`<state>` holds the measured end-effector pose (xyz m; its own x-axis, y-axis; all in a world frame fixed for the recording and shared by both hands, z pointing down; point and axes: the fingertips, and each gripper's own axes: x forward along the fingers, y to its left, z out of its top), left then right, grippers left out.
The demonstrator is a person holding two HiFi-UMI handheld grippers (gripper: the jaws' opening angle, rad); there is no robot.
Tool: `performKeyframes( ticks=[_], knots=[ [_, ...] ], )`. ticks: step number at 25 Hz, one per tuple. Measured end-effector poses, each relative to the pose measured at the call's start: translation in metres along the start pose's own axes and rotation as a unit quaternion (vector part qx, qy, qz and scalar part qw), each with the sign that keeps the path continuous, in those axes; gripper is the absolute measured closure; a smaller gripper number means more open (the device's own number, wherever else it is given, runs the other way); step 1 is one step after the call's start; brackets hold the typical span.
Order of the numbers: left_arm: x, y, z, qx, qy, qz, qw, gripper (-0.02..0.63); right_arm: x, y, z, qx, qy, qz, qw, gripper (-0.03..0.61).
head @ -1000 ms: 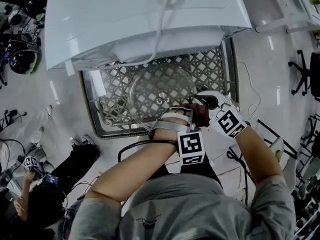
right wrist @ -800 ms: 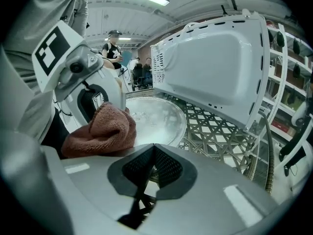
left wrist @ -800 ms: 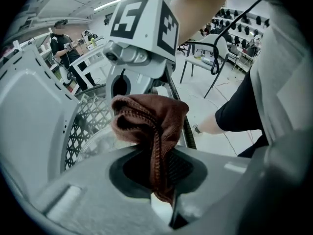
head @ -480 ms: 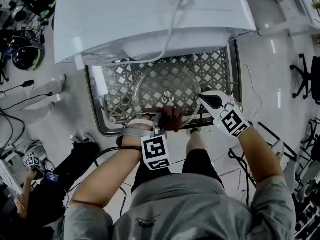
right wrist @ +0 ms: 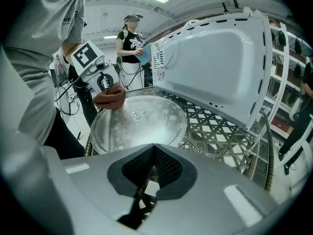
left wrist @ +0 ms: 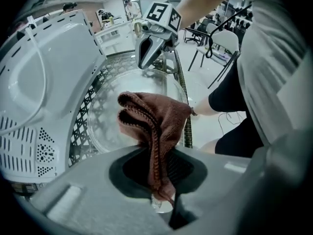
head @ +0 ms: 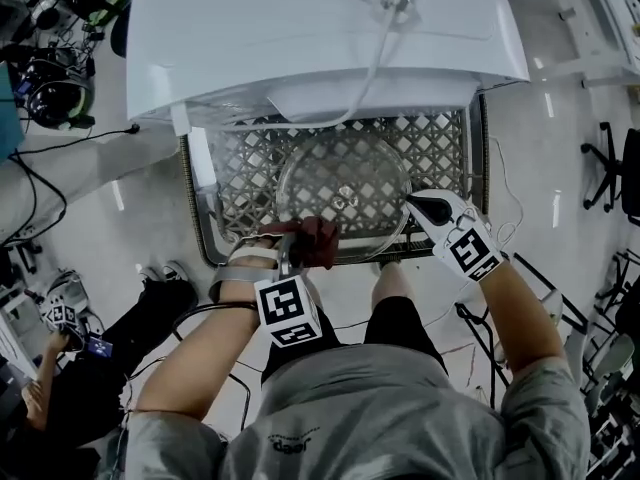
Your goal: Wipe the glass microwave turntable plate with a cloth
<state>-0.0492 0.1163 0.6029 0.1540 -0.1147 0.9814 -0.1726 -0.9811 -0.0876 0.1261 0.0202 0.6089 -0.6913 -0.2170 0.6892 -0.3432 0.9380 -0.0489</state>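
The round glass turntable plate (head: 342, 190) lies flat on a metal lattice table (head: 232, 168). My left gripper (head: 290, 243) is shut on a bunched brown cloth (head: 306, 240), which rests at the plate's near-left rim. In the left gripper view the cloth (left wrist: 155, 124) sticks up out of the jaws in front of the plate (left wrist: 110, 116). My right gripper (head: 414, 201) sits at the plate's right edge, with its jaws closed at the rim. From the right gripper view the plate (right wrist: 142, 124) spreads out ahead of that gripper (right wrist: 153, 153), with the cloth (right wrist: 110, 97) on its far side.
A white microwave (head: 320, 38) stands at the table's far side, overhanging the lattice. A person (right wrist: 130, 38) stands beyond the table. Cables and gear lie on the floor at the left (head: 60, 98). Office chairs (head: 615, 158) stand at the right.
My left gripper has carried the cloth leftward along the plate's near rim, away from the right gripper. The right gripper has stayed at the plate's right edge.
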Motion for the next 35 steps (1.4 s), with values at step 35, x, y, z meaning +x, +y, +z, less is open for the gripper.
performKeyframes(
  ticks=[35],
  knots=[
    [0.013, -0.054, 0.087, -0.024, -0.110, -0.109, 0.9876, 0.552, -0.001, 0.002, 0.001, -0.007, 0.002, 0.003, 1.000, 0.567]
  ],
)
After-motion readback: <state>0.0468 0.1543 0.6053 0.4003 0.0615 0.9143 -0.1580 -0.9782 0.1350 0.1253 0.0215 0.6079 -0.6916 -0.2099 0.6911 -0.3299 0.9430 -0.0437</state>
